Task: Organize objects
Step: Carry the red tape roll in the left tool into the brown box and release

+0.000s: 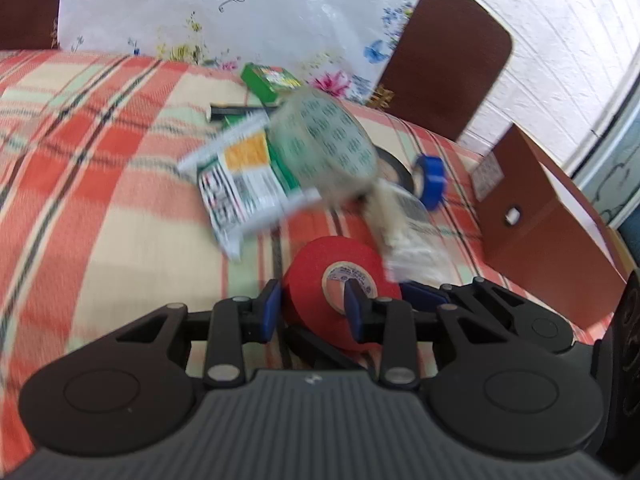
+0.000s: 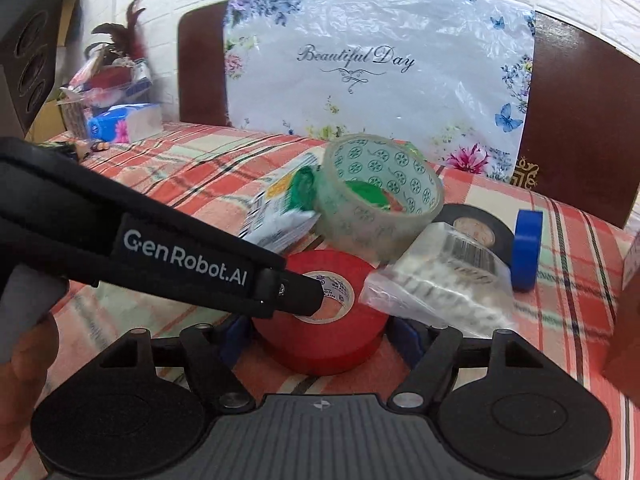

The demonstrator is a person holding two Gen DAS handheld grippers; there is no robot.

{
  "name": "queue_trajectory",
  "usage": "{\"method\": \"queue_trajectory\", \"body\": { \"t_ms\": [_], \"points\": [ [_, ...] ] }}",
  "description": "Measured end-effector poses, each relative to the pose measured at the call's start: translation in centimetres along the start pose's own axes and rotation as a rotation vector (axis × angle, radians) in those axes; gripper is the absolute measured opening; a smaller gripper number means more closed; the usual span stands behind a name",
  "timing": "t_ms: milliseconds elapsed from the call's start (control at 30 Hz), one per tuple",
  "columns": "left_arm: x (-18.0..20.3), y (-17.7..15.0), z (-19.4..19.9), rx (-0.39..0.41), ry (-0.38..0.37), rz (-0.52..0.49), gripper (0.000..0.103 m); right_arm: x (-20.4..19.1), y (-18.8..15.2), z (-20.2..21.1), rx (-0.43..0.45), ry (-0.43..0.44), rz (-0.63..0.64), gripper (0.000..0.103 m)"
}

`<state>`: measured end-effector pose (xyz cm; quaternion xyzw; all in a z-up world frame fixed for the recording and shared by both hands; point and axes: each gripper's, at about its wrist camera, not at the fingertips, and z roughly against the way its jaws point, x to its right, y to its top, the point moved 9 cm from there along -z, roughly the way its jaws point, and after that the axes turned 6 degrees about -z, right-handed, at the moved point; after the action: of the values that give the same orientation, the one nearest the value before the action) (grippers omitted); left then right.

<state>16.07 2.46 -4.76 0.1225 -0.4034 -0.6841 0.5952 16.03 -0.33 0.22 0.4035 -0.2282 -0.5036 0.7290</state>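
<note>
Red tape roll (image 1: 340, 296) sits right at the front of the left wrist view, lying on the checked tablecloth (image 1: 100, 208), and the left gripper (image 1: 312, 304) is clamped on its wall: one blue pad (image 1: 269, 304) presses the outer side, the other is down inside the cardboard core. Beyond it, blurred, a clear tape roll (image 1: 324, 148) leans over a green-and-white packet (image 1: 244, 180); a black tape roll (image 1: 394, 170) and a blue tape roll (image 1: 430, 178) lie further right, a plastic bag (image 1: 416, 236) just beside the red roll. A brown box (image 1: 540, 216) stands at the right.

Over to the right wrist view: the left gripper (image 2: 308, 300) comes in low from the left, slanting down, its tip in the core of the red tape roll (image 2: 320, 312). The right gripper (image 2: 320, 340) has its fingers spread wide, one on either side of that roll, not pressing it as far as I can tell. Clear tape roll (image 2: 380, 200), tilted, behind; plastic bag (image 2: 440, 280) to the right, then black tape roll (image 2: 480, 232) and the blue tape roll (image 2: 528, 248) on edge.
</note>
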Motion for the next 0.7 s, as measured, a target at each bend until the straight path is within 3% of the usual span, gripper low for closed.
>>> {"method": "queue_trajectory", "body": {
  "t_ms": [167, 333, 567, 700],
  "points": [
    [3.0, -1.3, 1.6, -0.009, -0.013, -0.037, 0.036, -0.3, -2.2, 3.8, 0.011, 0.0, -0.006, 0.072],
    [9.3, 2.6, 2.6, 0.064, -0.052, -0.166, 0.036, 1.9, -1.1, 7.7, 0.139, -0.099, 0.002, 0.072],
    [22.2, 8.1, 0.6, 0.156, -0.188, -0.377, 0.036, 12.0, 3.1, 14.1, 0.328, -0.298, -0.078, 0.072],
    [27.5, 8.4, -3.2, 0.126, -0.263, -0.427, 0.036, 19.0, 3.8, 16.5, 0.365, -0.411, -0.142, 0.072]
  ]
}}
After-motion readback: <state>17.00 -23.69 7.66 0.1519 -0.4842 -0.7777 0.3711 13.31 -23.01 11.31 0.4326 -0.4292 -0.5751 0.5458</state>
